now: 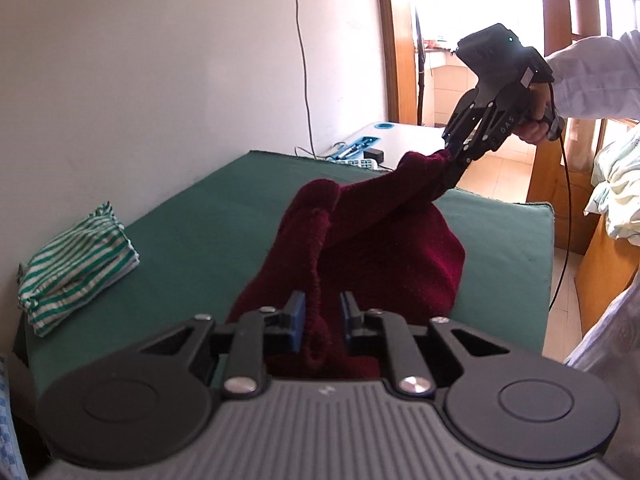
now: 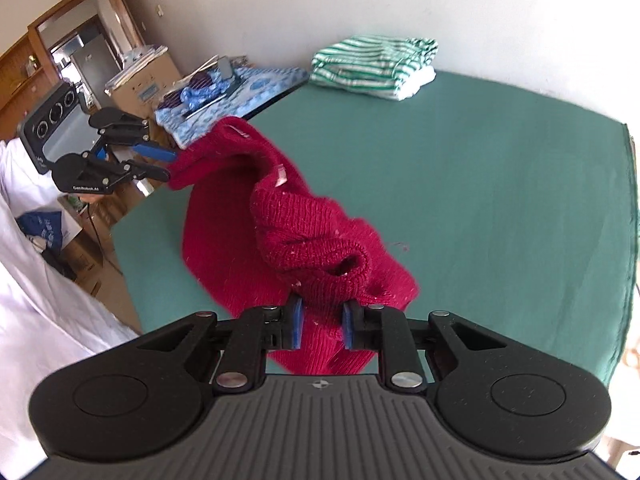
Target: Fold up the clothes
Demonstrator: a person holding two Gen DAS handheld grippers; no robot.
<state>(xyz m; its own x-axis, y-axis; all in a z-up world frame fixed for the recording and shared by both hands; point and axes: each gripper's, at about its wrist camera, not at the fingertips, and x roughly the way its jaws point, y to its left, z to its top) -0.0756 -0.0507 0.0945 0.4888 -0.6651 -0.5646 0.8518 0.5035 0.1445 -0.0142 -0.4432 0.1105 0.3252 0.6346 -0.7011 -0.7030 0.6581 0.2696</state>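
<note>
Dark red knit sweater (image 2: 296, 216) is held off the green table cover (image 2: 500, 184), strung between both grippers. Left gripper (image 1: 322, 316) is clamped on a ribbed edge; right gripper (image 2: 322, 322) is clamped on bunched knit. Folded green-striped garment (image 2: 374, 66) is seen at 1 o'clock in the right wrist view.

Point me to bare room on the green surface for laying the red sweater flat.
Free: the wide stretch of green surface between the red sweater and the folded striped clothes, out to its right edge. Crowded: that far corner with the striped pile, and the clutter on the blue patterned cloth beyond the edge. Left gripper and right gripper both grip the sweater.
</note>
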